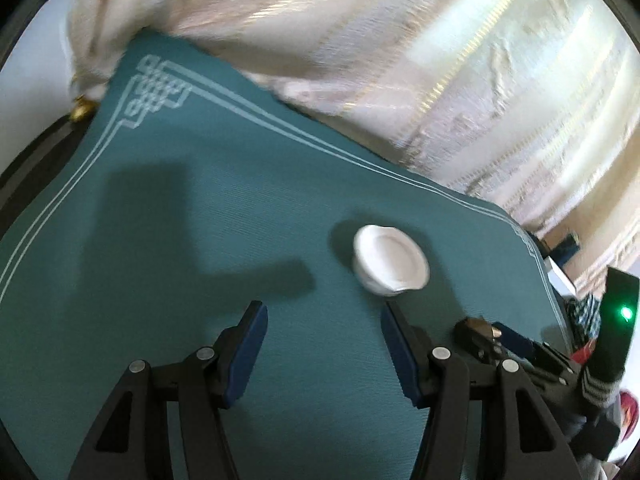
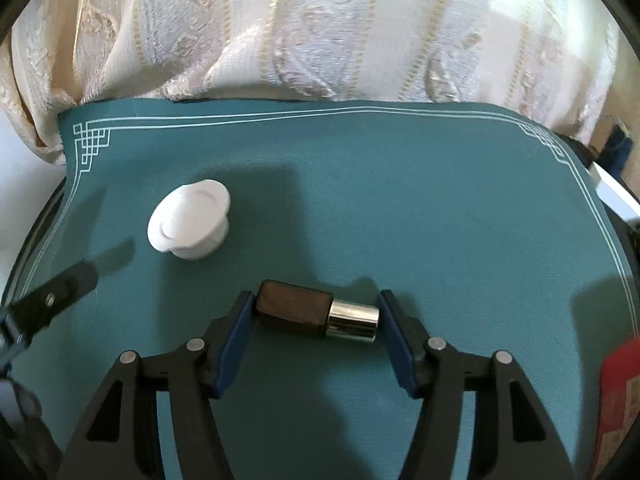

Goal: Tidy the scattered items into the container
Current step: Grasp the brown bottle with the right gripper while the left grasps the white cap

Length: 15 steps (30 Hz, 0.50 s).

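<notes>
Bottle (image 2: 316,314) lies lengthwise between our right gripper (image 2: 316,334) pads, seemingly clamped — its slick metal cap could slip; left gripper (image 1: 324,344) gapes, empty.

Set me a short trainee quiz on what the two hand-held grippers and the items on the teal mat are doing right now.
1. True or false: the left hand-held gripper has an item between its fingers.
2. What lies between the fingers of the right hand-held gripper? A: a metal spoon. B: a small brown bottle with a shiny silver cap, on its side. C: a glass cup.
3. Fill in: in the right wrist view, the white round lidded pot sits up and to the ___ of the bottle.

Key: 1 false; 2 B; 3 left.
</notes>
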Available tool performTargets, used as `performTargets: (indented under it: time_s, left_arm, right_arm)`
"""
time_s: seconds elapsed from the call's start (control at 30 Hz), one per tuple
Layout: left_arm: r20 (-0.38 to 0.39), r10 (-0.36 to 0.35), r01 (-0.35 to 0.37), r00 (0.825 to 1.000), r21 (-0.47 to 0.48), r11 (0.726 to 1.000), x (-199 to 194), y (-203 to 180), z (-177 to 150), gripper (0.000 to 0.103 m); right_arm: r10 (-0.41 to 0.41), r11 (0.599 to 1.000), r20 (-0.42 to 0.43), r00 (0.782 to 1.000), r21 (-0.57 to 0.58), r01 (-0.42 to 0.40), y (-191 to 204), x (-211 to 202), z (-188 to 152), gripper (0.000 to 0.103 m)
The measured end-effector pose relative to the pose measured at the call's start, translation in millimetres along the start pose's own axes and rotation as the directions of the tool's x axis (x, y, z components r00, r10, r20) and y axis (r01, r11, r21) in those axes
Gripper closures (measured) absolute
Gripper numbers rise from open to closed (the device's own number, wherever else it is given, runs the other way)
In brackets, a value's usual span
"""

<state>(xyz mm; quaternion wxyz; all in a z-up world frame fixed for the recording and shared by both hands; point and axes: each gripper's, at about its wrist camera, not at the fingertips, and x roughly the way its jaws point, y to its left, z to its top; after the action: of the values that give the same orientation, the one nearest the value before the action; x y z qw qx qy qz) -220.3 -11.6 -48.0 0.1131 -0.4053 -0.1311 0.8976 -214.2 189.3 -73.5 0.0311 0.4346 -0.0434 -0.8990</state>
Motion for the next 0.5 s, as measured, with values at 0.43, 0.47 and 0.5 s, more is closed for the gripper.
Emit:
performTargets:
  time_s: [0.43, 0.47, 0.5]
  left_arm:
    - [-0.049, 0.073, -0.066, 0.996, 0.133, 0.989, 65, -58, 28, 0.042]
    - [-0.054, 0.075, -0.067, 0.996, 0.133, 0.989, 69, -59, 30, 0.042]
    - [-0.061, 0.071, -0.063, 0.996, 0.134, 0.989, 72, -60, 31, 0.042]
  right_arm:
    - [0.057, 0.997, 0.025, 0.998, 0.050, -0.058, -17, -11, -10, 0.038]
    - [0.061, 0.997, 0.027, 0.998, 0.054, -0.062, -17, -11, -9, 0.038]
    - [0.064, 0.996, 0.027, 0.998, 0.057, -0.066, -18, -11, -10, 0.038]
